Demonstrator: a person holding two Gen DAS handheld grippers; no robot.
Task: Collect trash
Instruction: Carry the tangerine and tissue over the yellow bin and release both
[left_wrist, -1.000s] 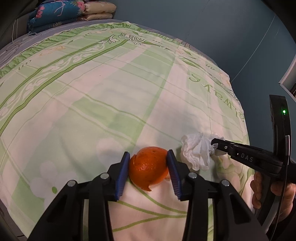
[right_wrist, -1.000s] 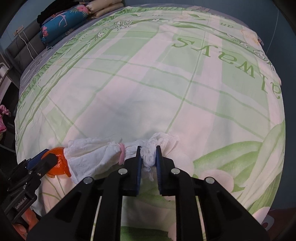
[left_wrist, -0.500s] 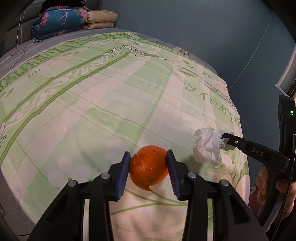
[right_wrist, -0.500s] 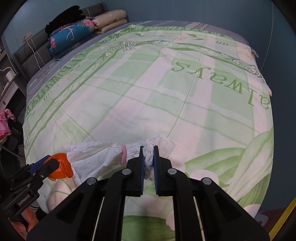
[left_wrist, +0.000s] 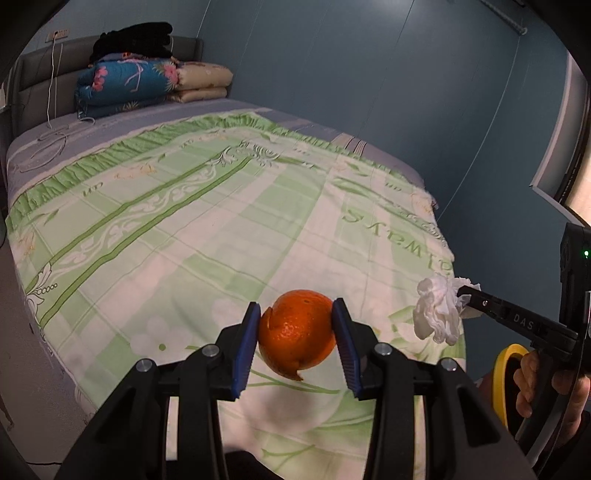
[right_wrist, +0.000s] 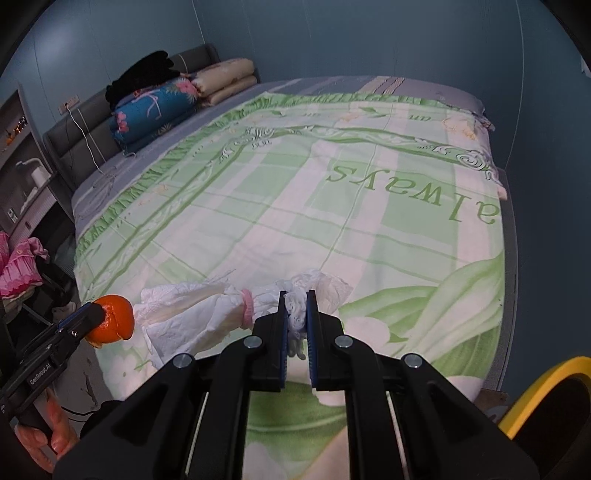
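Both pieces of trash are being carried clear of the bed (left_wrist: 229, 236). The left gripper (left_wrist: 295, 347) is clamping the orange peel (left_wrist: 297, 332) between its blue fingers (left_wrist: 244, 350), the peel sitting in the air above the near edge of the bedspread. The right gripper (right_wrist: 296, 332) is pinching the crumpled white tissue (right_wrist: 192, 317) tight; only a small twisted end is sitting between its fingers (right_wrist: 312, 332), while the bulk, gathered by a pink band (right_wrist: 246, 308), is hanging out to the left.

Risks from here:
- The peel is a hollow, torn shell with a ragged lower lip. It is likely giving under pressure, so a sharp swing could be enough to make it fold and slip out.
- The tissue is being held by a thin tail only. Its loose bulk could snag or tear away, and the two loads are travelling near each other, so they could brush together.
- A yellow-rimmed container (right_wrist: 546, 398) is showing at the lower right, probably the bin; a release short of its rim would be dropping trash on the floor.

Against the earlier frames, both grippers are standing higher and further back from the bed: the headboard, folded bedding and wall are now showing, and the yellow rim is coming into view. Both grips are unchanged
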